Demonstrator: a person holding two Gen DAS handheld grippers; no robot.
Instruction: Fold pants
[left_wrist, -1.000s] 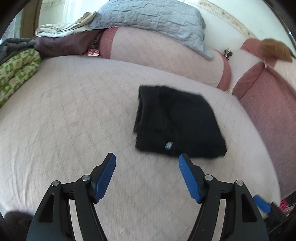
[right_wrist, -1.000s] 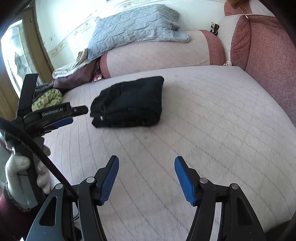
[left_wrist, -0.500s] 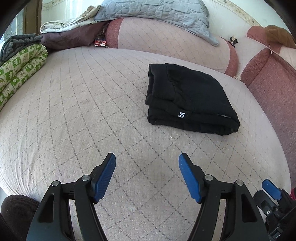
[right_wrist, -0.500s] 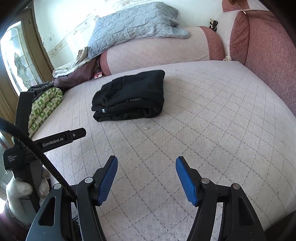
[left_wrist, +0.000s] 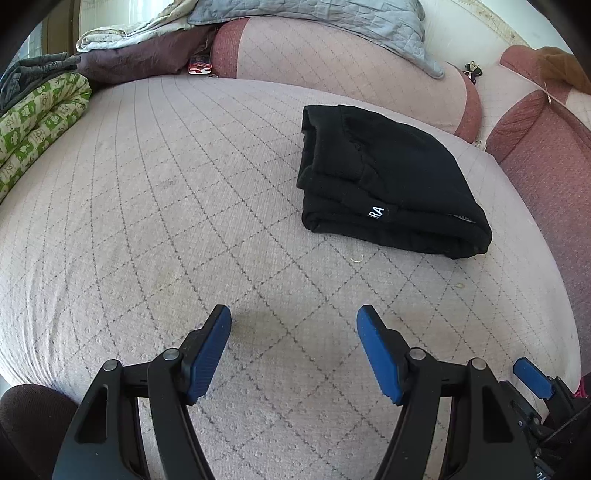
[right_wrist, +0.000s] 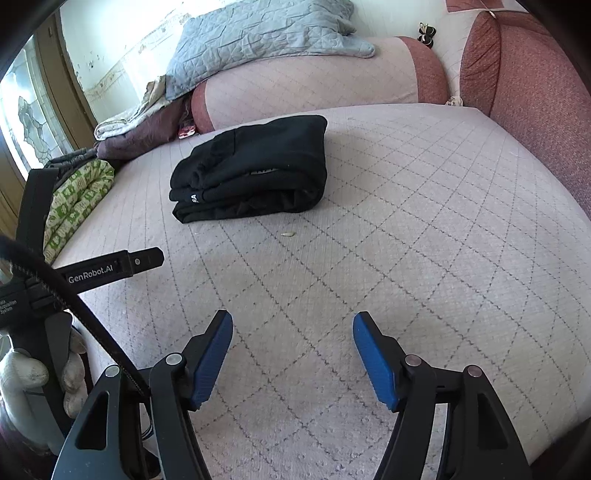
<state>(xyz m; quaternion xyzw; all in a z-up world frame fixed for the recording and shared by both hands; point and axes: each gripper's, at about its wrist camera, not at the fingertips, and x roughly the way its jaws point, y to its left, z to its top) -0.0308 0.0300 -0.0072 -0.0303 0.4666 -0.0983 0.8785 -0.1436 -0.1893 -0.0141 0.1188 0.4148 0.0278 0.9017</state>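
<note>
pants (left_wrist: 388, 184) folded, ahead-right of left gripper (left_wrist: 293, 321), ahead-left of right gripper (right_wrist: 291, 325) | long axis crosswise | left jaws released, empty | right jaws opening, empty | neither clearly nearer

White letters "RA" on your folded black fabric pants (left_wrist: 388, 184), centre right, "GenRobot.AI" on your black plastic left gripper (right_wrist: 110, 267), left edge of the right view.

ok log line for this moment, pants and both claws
pants: folded, lying on bed | left claw: open, empty | right claw: opening, empty | contact: none
</note>
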